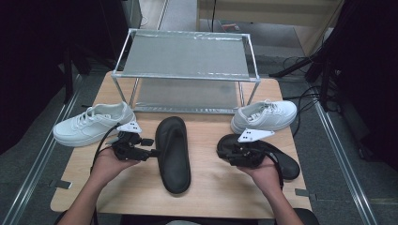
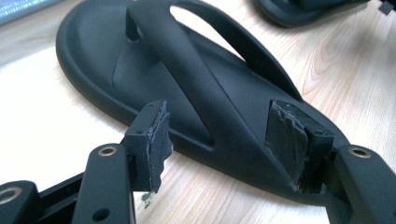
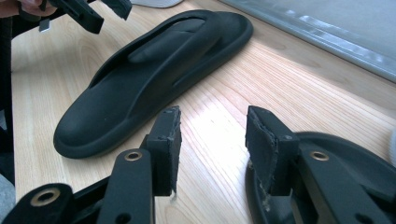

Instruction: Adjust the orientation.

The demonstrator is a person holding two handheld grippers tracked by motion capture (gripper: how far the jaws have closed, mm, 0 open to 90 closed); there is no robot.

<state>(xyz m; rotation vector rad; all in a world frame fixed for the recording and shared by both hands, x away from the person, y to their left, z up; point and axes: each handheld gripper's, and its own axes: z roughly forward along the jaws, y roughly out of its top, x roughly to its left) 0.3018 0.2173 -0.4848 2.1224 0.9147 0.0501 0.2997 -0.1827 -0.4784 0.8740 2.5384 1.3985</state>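
Dark room edges and cables frame a pale wooden counter point(image 1: 211, 187), with a two-tier metal rack point(image 1: 187, 56) standing at twelve o'clock. White sneakers sit at its two sides, one sneaker at ten o'clock point(image 1: 91, 123), the other at two point(image 1: 265, 115).

We hold the left gripper point(image 1: 149, 147) at the outer rim of the middle black flip-flop point(image 1: 172, 152), which lies flat near the counter's centre, toe toward the rack. In the left gripper view its fingers point(image 2: 156, 140) stand wide apart and grip nothing; the flip-flop point(image 2: 196, 88) lies just beyond the pads, its rim not clamped. Our right gripper point(image 1: 224, 154) rests over the second black flip-flop point(image 1: 281, 161) at four o'clock; its fingers point(image 3: 168, 140) are also parted and hold nothing, bare wood between them, the sole's edge point(image 3: 350, 168) beside the right-hand pad.

To do this step well, we judge it best to bring each pair of fingers level with the counter, straddle the sole's thick rim or the strap, and close only once the pads sit squarely on it, since the rounded edge could squirm out.

Both flip-flops look like moulded matte foam or rubber, smooth, with a Y-shaped strap and raised lip. The finger pads are worn and ragged. The rack shelves are finely perforated sheet metal.
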